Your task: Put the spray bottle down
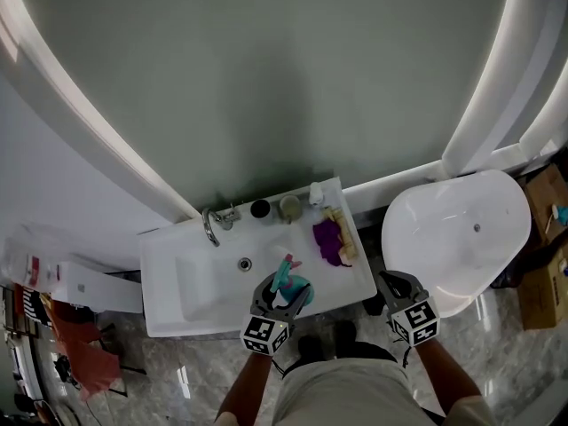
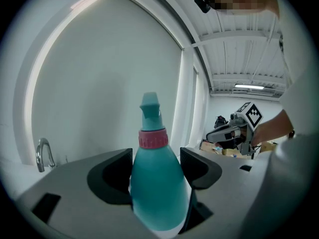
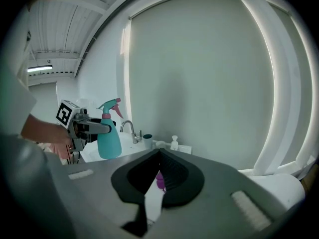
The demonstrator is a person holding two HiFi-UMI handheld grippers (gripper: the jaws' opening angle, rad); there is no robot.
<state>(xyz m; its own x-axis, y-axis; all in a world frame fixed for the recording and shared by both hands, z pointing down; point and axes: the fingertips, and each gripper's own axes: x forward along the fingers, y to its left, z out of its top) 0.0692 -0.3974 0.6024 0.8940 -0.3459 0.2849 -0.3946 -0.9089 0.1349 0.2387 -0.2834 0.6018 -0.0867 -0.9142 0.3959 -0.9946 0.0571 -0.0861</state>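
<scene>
A teal spray bottle (image 1: 292,285) with a pink collar and trigger stands upright between the jaws of my left gripper (image 1: 282,298), which is shut on its body. It hangs over the front rim of the white sink counter (image 1: 355,278), right of the basin; whether its base touches the counter I cannot tell. In the left gripper view the bottle (image 2: 159,188) fills the gap between both pads. From the right gripper view, the bottle (image 3: 108,139) and left gripper (image 3: 90,127) show at the left. My right gripper (image 1: 401,291) is shut and holds nothing, off the counter's right corner; its jaws (image 3: 159,153) meet at the tip.
A purple cloth (image 1: 327,240) lies on the counter's right side. A faucet (image 1: 211,225), two cups (image 1: 260,209) and a small soap dispenser (image 1: 315,193) line the back rim. A white toilet (image 1: 461,229) stands to the right, with cardboard boxes (image 1: 546,238) beyond.
</scene>
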